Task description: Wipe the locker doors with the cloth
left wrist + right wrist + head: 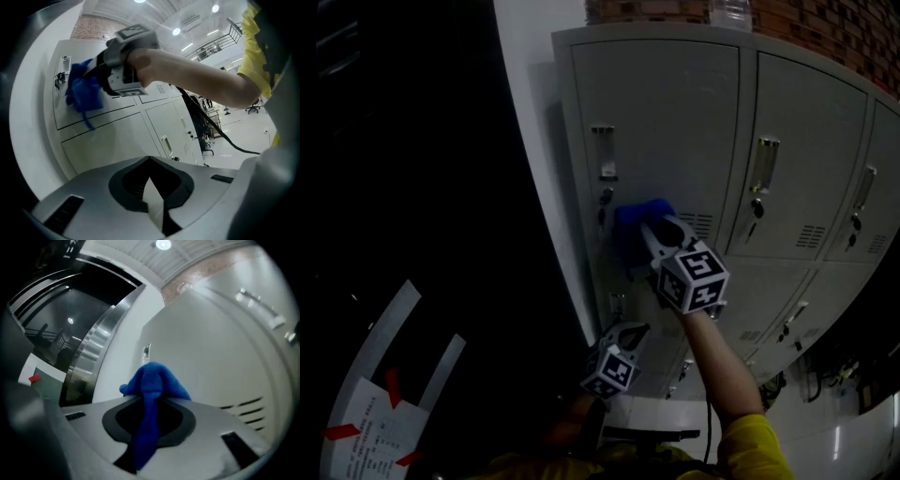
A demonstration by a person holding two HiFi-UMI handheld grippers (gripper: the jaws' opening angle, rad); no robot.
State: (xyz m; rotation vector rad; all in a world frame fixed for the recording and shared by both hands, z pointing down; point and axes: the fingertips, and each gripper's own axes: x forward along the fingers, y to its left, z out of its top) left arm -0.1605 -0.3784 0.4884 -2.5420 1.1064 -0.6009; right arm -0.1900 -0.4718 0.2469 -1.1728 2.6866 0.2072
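Observation:
A bank of grey lockers fills the head view; the top-left door (666, 122) is the one touched. My right gripper (652, 231) is shut on a blue cloth (634, 231) and presses it against that door's lower left part, near the lock. In the right gripper view the cloth (152, 380) bulges out past the right gripper (147, 404) onto the door (211, 348). My left gripper (628, 334) hangs lower, beside a lower door, shut with nothing in it. From the left gripper (152, 187) I see the cloth (84, 93) and the right gripper (101, 75) above.
A white wall strip (534, 141) borders the lockers on the left, with dark glass beyond it. A paper sign with red tape (370, 422) sits low left. Brick wall (806, 28) rises above the lockers. Keys hang in locks (757, 208). A black cable (211, 122) trails from the right arm.

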